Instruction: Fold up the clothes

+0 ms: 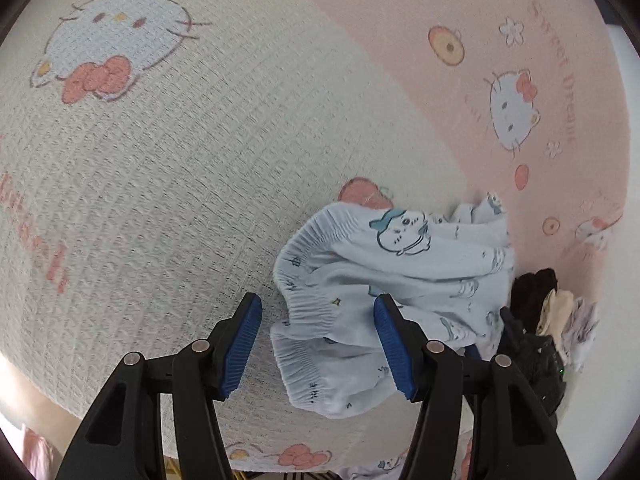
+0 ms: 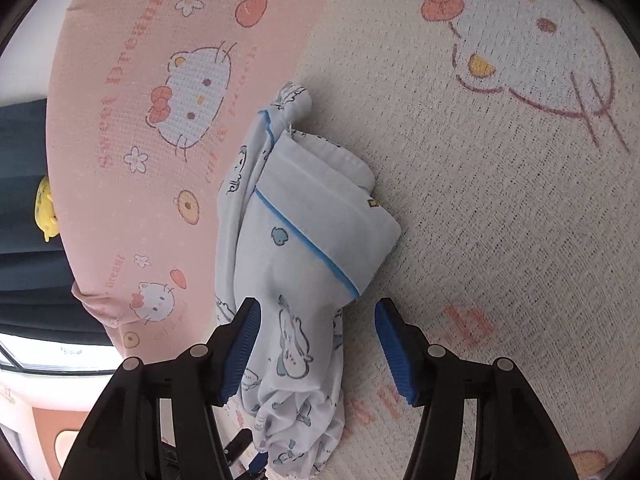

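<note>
A pale blue printed garment [image 1: 400, 280] is found bunched on the cat-print bedsheet [image 1: 160, 180]. The left hand-held gripper [image 1: 318, 346] is released, its jaws astride the elastic waistband [image 1: 308, 312]. The right hand-held gripper [image 2: 316, 346] is also released, over the folded end. Judged step: a grasp is being prepared; closure on the fabric is required next.

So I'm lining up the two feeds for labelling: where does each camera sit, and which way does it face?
Left wrist: sits behind the left claw, facing down at the pale blue garment on the cartoon-cat bedspread; a small clothes pile lies at right; its two blue-padded fingers show.
Right wrist: sits behind the right claw, facing down along the same garment's blue-piped end; its two fingers show, open either side of the cloth.
Shared: the garment and the bedspread.
</note>
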Tool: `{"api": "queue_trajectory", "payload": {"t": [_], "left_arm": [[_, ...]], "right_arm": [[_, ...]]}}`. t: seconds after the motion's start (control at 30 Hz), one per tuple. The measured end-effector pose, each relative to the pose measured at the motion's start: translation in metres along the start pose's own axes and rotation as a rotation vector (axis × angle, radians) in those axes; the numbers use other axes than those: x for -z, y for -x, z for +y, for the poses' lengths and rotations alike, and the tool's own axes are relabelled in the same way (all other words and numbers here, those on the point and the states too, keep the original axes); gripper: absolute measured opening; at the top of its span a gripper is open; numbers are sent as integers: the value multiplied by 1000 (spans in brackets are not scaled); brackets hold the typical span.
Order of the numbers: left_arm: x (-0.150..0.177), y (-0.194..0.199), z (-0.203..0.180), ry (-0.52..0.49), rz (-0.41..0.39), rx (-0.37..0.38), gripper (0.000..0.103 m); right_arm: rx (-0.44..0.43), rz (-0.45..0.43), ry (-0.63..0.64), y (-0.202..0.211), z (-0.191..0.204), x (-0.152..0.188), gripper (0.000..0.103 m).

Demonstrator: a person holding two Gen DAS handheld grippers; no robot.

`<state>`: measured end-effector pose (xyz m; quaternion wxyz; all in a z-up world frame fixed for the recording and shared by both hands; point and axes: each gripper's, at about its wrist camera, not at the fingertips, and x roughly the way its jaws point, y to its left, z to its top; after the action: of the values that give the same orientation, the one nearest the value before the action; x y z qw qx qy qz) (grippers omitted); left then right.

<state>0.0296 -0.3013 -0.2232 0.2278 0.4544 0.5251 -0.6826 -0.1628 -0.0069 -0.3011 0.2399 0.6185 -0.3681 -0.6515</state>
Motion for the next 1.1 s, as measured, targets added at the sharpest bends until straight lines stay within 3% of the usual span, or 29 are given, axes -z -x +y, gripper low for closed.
{"api": "queue_trajectory", "payload": {"t": [0.2,0.23,0.27,0.33,0.43,0.53,0.67,0.83,1.0,1.1], "left_arm": [[2,-9,-23,-90,-40,-29,55],[3,-11,-27,-118,-41,-39,53],[4,-12,-31,-145,-42,-47,45],[6,-15,-39,-202,-39,-69,26],[10,-16,-51,-287,-56,-111,19],[12,-10,-64,-385,-96,-151,18],[7,5,-71,-481,-141,-173,18],[-3,28,-74,-529,-210,-167,18],[-7,38,-81,-591,-239,-173,18],[-1,40,-92,-680,-267,-205,18]], "right_arm": [[17,-14,37,-8,9,-5,59],[30,-21,55,-9,12,-5,58],[49,-32,80,-10,16,-6,58],[95,-48,129,-11,22,-6,43],[172,-55,216,-13,30,-4,23],[225,-88,299,-5,43,2,12],[333,-108,428,5,60,11,9],[428,-119,518,15,69,25,8],[445,-115,522,28,70,33,8],[445,-96,500,35,65,38,8]]}}
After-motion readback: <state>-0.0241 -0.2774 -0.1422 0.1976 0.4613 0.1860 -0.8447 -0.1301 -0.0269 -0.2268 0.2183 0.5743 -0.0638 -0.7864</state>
